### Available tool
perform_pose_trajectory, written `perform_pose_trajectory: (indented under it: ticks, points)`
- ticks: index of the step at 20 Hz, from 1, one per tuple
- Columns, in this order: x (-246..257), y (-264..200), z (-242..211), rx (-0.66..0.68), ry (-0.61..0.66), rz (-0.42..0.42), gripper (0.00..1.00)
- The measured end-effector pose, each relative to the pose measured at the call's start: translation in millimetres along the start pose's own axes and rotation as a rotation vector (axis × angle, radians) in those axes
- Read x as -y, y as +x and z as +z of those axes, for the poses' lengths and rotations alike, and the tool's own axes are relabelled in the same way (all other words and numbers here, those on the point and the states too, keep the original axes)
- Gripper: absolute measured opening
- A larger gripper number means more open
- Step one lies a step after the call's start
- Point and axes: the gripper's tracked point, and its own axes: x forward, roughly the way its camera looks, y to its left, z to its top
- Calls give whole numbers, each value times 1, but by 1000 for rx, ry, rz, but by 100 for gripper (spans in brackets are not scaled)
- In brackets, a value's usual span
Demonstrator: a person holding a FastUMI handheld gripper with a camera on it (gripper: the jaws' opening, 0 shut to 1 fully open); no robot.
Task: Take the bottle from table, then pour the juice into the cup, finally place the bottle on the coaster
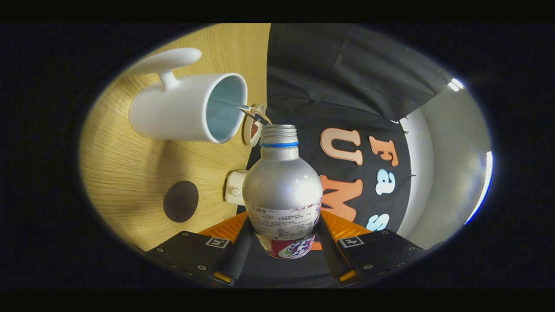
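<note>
On the wooden bench [130,173] lies a dark round coaster [181,201], well apart from the white cup [182,110], whose mouth faces the bottle. The silver bottle [282,190] is clamped between both fingers [284,253], its long axis running straight ahead of them, open neck pointing beside the cup's rim.

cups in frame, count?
1: white cup on the wooden table, just beyond the mouth of the bottle that the gripper holds. Others may be hidden.
</note>
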Motion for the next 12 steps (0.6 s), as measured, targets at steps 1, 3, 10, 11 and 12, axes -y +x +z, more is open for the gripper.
perform_pose_trajectory:
  ticks: [1,3,10,11,12]
  points:
    - [1,2,-1,-1,-4,0,76]
    - [1,1,0,2,-12,8,76]
    - [2,-1,1,6,-51,-1,76]
    - [2,-1,-1,7,-60,-1,76]
    - [2,-1,-1,7,-65,-2,76]
